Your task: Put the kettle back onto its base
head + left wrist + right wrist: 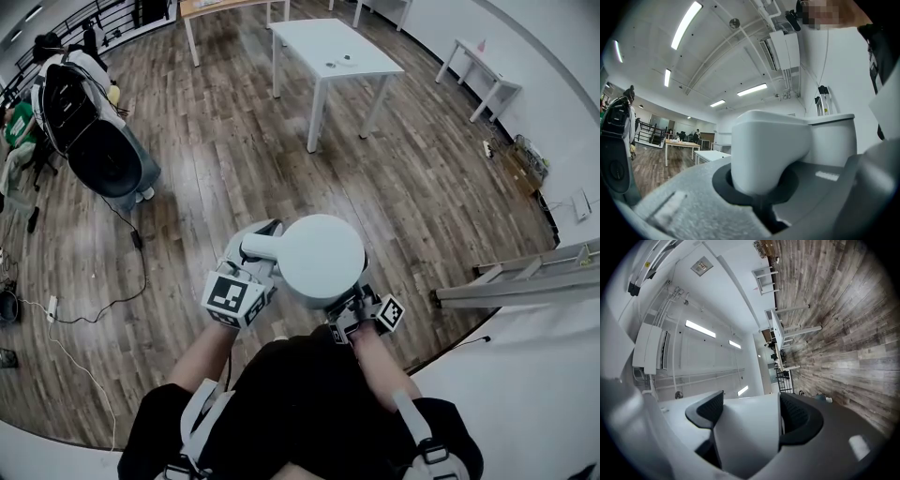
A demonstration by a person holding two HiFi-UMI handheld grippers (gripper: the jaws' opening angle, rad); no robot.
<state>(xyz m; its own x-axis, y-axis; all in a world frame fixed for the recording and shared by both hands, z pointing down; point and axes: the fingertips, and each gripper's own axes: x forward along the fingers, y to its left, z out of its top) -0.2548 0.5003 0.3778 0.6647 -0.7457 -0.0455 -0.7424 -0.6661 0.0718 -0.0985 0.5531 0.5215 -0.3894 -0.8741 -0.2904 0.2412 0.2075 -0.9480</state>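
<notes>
A white kettle [321, 260], seen from above with its round lid up, hangs in the air over the wooden floor in front of the person. My left gripper [251, 281] is shut on its handle [261, 247]. In the left gripper view the thick white handle [768, 150] fills the space between the jaws, with the kettle body [832, 140] just behind. My right gripper [354, 305] grips the kettle's near right side. In the right gripper view its dark pads [799, 416] press on both sides of a white part of the kettle [745, 437].
A white table [333, 52] stands ahead on the wooden floor, and a smaller one [478, 70] sits by the right wall. A dark chair with a bag [103, 155] is at the left, with cables [103, 309] across the floor. Metal rails [525, 286] lie at the right above a white surface [534, 394].
</notes>
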